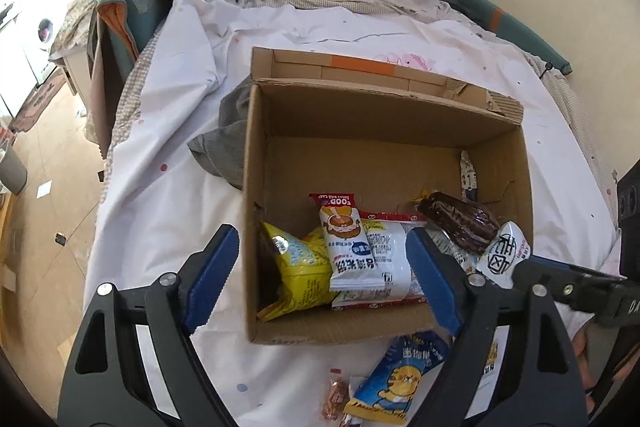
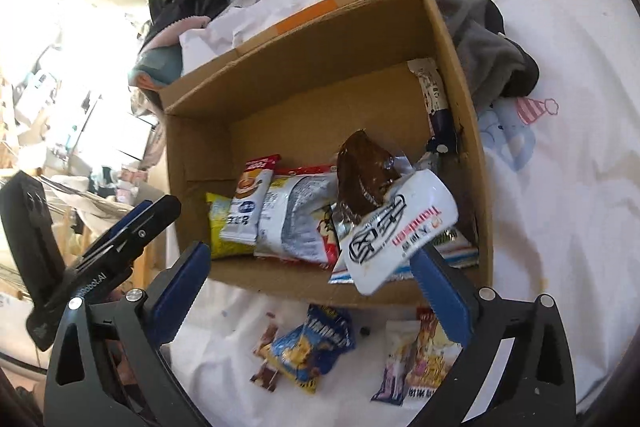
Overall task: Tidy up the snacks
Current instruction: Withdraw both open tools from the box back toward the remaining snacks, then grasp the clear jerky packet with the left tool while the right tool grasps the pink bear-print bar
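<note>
Both grippers, left (image 1: pixel 320 275) and right (image 2: pixel 312 279), are gaping wide, holding nothing. The blue snack packet (image 1: pixel 394 381) is lying outside the cardboard box (image 1: pixel 256 187); judged light, crinkly and slippery, so pinch its sealed edge.

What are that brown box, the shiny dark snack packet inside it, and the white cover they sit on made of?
The box looks like plain matte corrugated cardboard: fluting shows along its torn rim. The dark brown packet seems to be glossy plastic film, wrinkled and catching highlights, though foil lining cannot be ruled out. The white sheet appears to be soft woven fabric, matte and creased into folds.
</note>
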### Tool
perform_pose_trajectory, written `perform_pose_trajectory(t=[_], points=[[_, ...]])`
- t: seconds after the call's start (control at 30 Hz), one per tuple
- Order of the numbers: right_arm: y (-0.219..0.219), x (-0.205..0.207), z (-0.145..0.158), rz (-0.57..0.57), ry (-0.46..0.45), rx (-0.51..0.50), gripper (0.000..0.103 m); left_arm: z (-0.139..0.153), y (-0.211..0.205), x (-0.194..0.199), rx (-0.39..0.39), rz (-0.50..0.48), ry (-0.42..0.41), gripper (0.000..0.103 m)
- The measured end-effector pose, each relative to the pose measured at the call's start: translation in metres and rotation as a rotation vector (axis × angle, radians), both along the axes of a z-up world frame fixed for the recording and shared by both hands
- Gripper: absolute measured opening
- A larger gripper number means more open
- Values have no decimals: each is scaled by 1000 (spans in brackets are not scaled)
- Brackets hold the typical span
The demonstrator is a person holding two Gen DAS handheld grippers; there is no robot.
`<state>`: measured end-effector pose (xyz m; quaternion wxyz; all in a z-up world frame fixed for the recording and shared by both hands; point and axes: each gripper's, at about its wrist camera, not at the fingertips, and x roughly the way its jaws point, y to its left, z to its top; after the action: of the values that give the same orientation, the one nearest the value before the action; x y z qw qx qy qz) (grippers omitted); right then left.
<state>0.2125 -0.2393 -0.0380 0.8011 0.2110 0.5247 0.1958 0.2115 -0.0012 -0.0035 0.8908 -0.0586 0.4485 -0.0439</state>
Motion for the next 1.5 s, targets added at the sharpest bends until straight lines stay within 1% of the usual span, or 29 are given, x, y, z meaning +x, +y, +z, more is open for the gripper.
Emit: perform_pose_trajectory(t=[0.13,0.3,0.4,0.47,0.57,0.77,0.87,1.07,1.13,1.17,1.23,1.27,1.3,1.4,1.47,1.5], points=[[-10,-13,2,-22,10,22,102,4,7,-7,-1,24,0,83],[-22,-29,11,-52,-18,43,102,4,14,-22,-19,41,11,83],[-35,-39,16,-101,-34,86,102,4,18,-33,-25,52,12,83],[-46,-46,18,-155,-42,121,102,5,21,-39,-34,64,15,83],[-60,-52,19,-222,-59,120,102,4,28,-47,-52,88,26,83],[-80,-62,7,-315,-6,141,102,-5,40,-61,-89,134,76,83],[-83,-64,0,-317,19,149,102,-12,42,-66,-100,148,106,83],[-81,-70,-9,-296,48,97,102,-32,36,-69,-56,138,172,83],[-79,-72,-11,-295,57,89,102,-41,32,-68,-56,129,202,83],[-78,-72,-12,-294,60,83,102,-46,30,-67,-57,121,222,82],[-76,-72,-13,-288,65,73,102,-56,25,-66,-39,102,262,75],[-75,-71,-13,-283,63,67,102,-62,22,-64,-20,93,289,63],[-74,-71,-13,-280,61,64,102,-72,18,-63,-4,82,328,55],[-71,-70,-12,-272,51,50,102,-96,13,-61,-5,60,427,53],[-70,-70,-13,-268,55,42,102,-111,5,-60,-5,32,476,53],[-69,-69,-14,-268,58,38,102,-116,1,-60,8,18,489,53]])
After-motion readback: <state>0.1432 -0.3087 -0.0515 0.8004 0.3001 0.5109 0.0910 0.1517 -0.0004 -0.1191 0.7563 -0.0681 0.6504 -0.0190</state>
